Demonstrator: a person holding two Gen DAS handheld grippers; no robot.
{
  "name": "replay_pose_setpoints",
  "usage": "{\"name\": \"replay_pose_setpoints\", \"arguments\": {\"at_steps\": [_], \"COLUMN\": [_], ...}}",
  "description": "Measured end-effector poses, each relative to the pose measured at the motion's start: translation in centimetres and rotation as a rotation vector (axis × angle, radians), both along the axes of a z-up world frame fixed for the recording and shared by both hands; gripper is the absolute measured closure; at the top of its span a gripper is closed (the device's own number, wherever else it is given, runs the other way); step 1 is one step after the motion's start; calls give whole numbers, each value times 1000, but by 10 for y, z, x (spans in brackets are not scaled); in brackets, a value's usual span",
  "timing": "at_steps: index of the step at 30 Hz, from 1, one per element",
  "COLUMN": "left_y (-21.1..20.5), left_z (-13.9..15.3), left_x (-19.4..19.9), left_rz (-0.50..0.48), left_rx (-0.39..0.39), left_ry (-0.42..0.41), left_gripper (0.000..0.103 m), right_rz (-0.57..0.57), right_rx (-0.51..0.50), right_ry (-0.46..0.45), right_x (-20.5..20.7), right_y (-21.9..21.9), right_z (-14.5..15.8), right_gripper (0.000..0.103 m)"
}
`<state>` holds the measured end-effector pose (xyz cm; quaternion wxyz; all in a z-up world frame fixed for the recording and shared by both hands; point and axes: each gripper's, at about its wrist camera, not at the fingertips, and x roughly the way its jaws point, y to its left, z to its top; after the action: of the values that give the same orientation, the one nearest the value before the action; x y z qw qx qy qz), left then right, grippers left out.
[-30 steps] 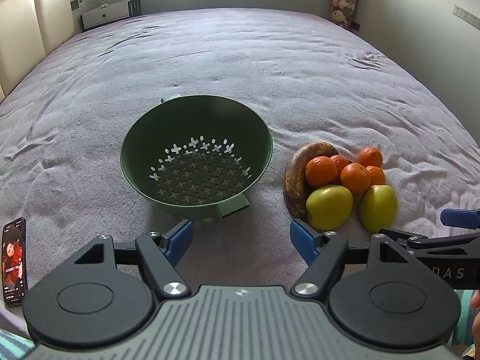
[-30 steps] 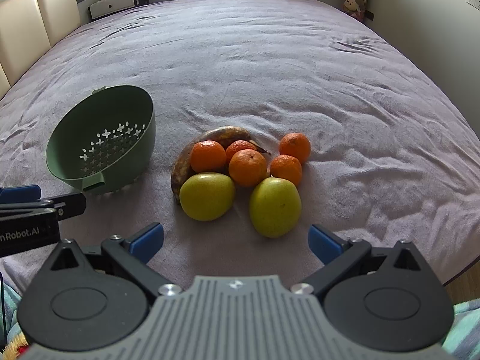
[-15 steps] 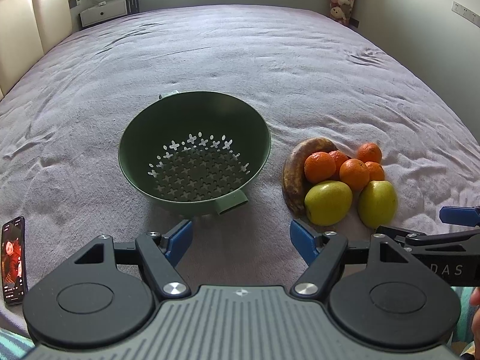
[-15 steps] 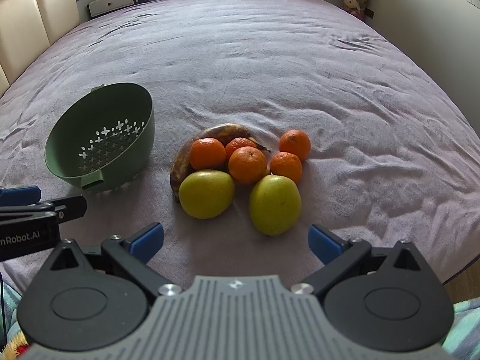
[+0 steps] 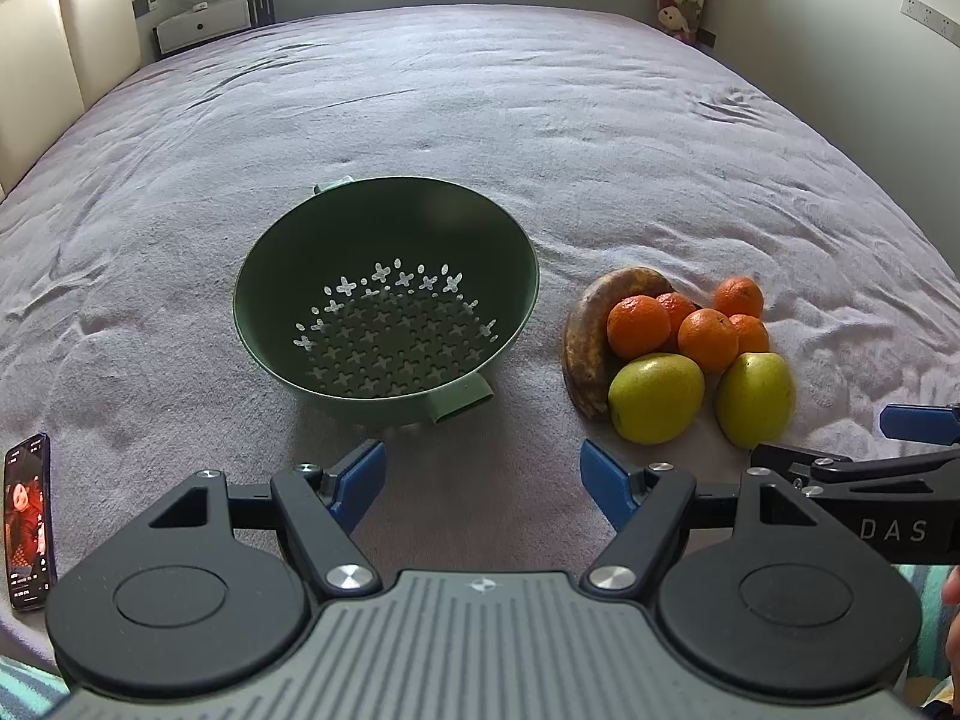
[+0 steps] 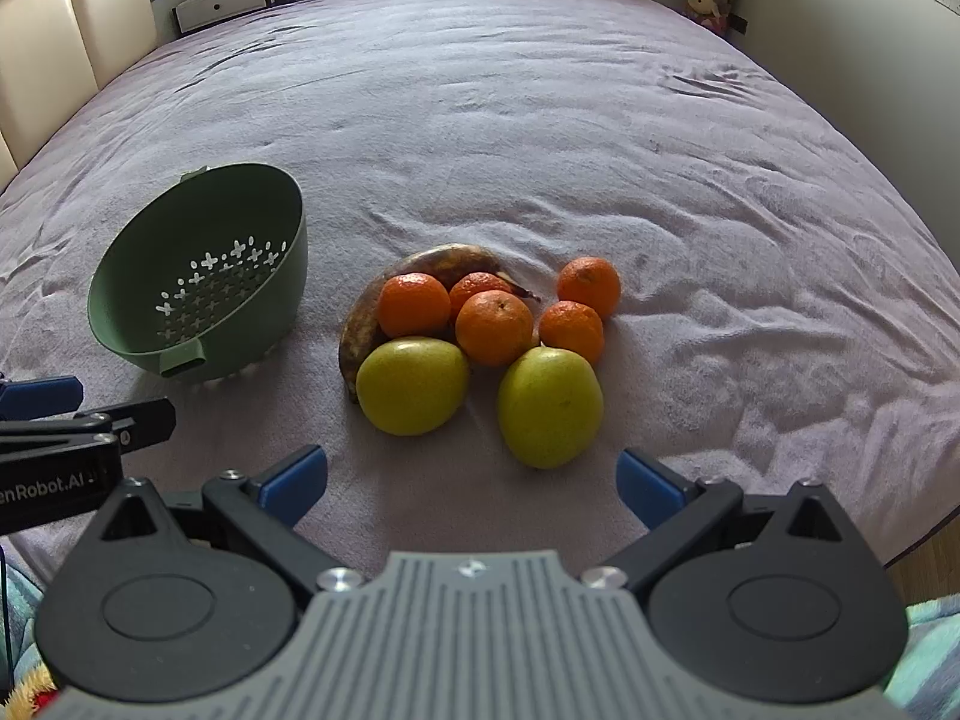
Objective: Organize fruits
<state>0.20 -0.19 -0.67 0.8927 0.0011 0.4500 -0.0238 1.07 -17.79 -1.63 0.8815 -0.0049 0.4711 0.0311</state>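
A green colander sits empty on the purple bedspread, also in the right wrist view. To its right lies a fruit pile: a browned banana, several oranges and two yellow-green apples. The pile also shows in the left wrist view. My left gripper is open and empty, just short of the colander. My right gripper is open and empty, just short of the apples.
A phone with a lit screen lies at the bed's near left edge. The bed edge drops off at the near right. A headboard and white unit stand at the far left.
Both grippers have shifted slightly, so the colander and fruit sit a little higher in view. Nothing was gripped or moved.
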Motion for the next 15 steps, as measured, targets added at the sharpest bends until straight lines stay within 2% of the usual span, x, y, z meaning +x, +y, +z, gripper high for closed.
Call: {"name": "replay_pose_setpoints", "arguments": {"at_steps": [15], "left_y": [0], "left_z": [-1], "left_x": [-1], "left_rz": [-2], "left_rx": [1], "left_ry": [0], "left_gripper": [16], "right_rz": [-1], "right_rx": [2], "right_ry": [6], "right_x": [1], "right_y": [1], "right_z": [-2], "right_gripper": [4]}}
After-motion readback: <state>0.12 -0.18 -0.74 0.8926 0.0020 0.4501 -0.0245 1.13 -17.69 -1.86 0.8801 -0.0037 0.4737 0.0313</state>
